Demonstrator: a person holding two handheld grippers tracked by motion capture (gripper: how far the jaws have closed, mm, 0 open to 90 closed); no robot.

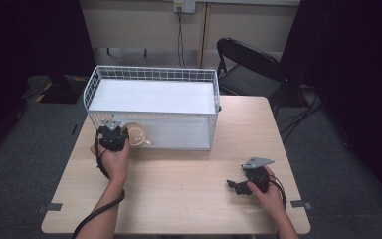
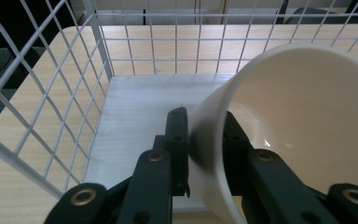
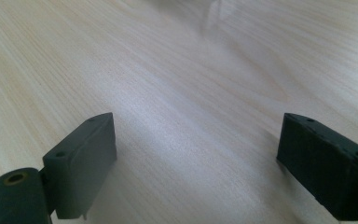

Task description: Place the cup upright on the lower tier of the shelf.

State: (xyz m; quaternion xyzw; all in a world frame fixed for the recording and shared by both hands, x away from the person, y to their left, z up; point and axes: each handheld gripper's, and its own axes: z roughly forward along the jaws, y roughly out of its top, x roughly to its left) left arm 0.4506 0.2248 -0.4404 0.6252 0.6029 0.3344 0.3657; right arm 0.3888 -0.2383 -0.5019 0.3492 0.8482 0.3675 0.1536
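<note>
From above, the left gripper (image 1: 113, 135) holds a cream bowl (image 1: 137, 133) at the wire basket's (image 1: 151, 74) front-left corner. Its own view — jaws clamped on the bowl's (image 2: 307, 126) rim, halfway inside. Right gripper (image 3: 196, 158) rests released over the counter (image 3: 177, 70). Next, probably: lower, then release.

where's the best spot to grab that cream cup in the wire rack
Grip the cup by its rim wall, one jaw inside and one outside, as the left gripper does now. Come from the wire rack's open front side, since the cup lies tilted with its mouth toward that side. Its handle looks small and less easy to pinch.
</note>
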